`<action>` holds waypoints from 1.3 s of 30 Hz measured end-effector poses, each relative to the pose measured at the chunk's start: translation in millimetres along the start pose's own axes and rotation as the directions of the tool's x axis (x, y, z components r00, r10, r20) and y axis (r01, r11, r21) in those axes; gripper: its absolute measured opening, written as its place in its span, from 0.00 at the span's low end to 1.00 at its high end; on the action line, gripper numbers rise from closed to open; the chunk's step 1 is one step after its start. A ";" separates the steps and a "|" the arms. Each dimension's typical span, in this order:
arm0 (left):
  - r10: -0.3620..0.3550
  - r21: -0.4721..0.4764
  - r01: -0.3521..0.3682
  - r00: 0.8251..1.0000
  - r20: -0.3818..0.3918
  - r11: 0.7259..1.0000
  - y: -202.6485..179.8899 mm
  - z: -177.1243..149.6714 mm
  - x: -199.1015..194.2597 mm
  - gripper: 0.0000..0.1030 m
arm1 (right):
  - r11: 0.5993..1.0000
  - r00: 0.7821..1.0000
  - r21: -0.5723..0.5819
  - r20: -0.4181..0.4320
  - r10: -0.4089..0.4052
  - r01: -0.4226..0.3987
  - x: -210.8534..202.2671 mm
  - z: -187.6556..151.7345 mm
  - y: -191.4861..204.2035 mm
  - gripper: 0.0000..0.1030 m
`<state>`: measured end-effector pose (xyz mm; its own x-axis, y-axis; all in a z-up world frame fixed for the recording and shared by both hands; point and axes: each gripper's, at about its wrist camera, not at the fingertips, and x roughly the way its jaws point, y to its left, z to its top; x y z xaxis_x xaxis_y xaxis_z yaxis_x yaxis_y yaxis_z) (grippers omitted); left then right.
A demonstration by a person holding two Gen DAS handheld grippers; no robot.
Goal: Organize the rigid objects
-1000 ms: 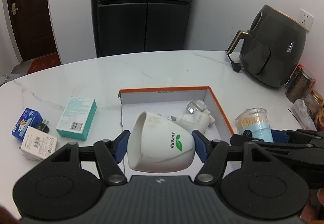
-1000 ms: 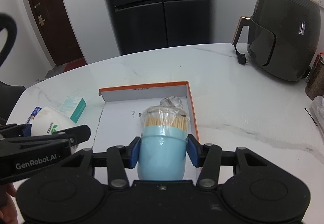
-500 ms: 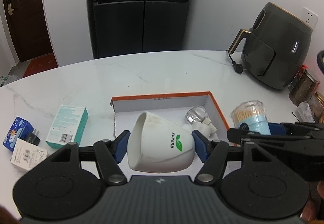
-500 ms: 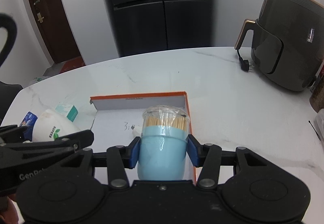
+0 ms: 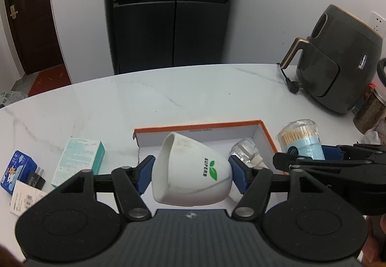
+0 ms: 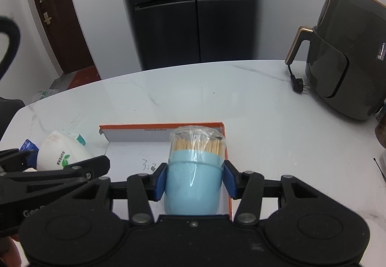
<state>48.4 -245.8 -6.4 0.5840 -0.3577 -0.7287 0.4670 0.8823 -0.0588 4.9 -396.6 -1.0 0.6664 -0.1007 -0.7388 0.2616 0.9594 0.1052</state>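
My left gripper (image 5: pixel 191 176) is shut on a white mug (image 5: pixel 190 172) with a green SUPERB logo, held tilted above the front of an orange-rimmed cardboard tray (image 5: pixel 200 126). My right gripper (image 6: pixel 194 181) is shut on a light blue toothpick holder (image 6: pixel 194 170) with a clear wrapped top, over the tray's (image 6: pixel 164 125) right side. The same holder (image 5: pixel 301 140) shows at the right of the left wrist view, and the mug (image 6: pixel 61 154) at the left of the right wrist view. A clear and white small object (image 5: pixel 246 153) lies inside the tray.
On the white marble table (image 5: pixel 168 93), left of the tray, lie a teal box (image 5: pixel 78 160), a blue packet (image 5: pixel 15 169), a black plug (image 5: pixel 35 179) and a white box (image 5: pixel 24 198). A dark air fryer (image 5: pixel 337 69) and jars (image 5: pixel 369 110) stand at the right.
Both grippers have drawn back from the tray with the mug and the toothpick holder still held; the tray and the boxes now sit farther from the cameras.
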 end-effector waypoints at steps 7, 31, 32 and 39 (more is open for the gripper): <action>-0.001 -0.003 0.001 1.000 -0.012 1.000 2.1 5.7 16.2 0.65 | 1.000 1.000 0.003 -0.017 0.002 -0.002 15.8 5.1 -1.5 0.57; -0.030 -0.002 0.030 0.999 -0.045 1.000 1.9 17.9 50.3 0.78 | 0.999 0.997 0.035 0.069 -0.023 0.020 12.7 12.7 -12.7 0.69; -0.032 -0.002 0.032 0.999 -0.042 0.999 2.5 17.9 48.5 0.79 | 0.999 0.997 0.035 0.071 -0.026 0.023 10.9 11.8 -11.9 0.69; -0.038 -0.039 0.036 0.999 -0.038 0.999 18.1 13.0 33.2 0.81 | 0.999 0.995 0.041 0.089 -0.039 0.036 -6.1 0.7 -2.4 0.71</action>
<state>84.9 -245.6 -22.8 0.5402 -0.3790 -0.7513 0.4620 0.8798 -0.1116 0.7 -398.5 3.8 0.7154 -0.1615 -0.6798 0.3136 0.9436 0.1059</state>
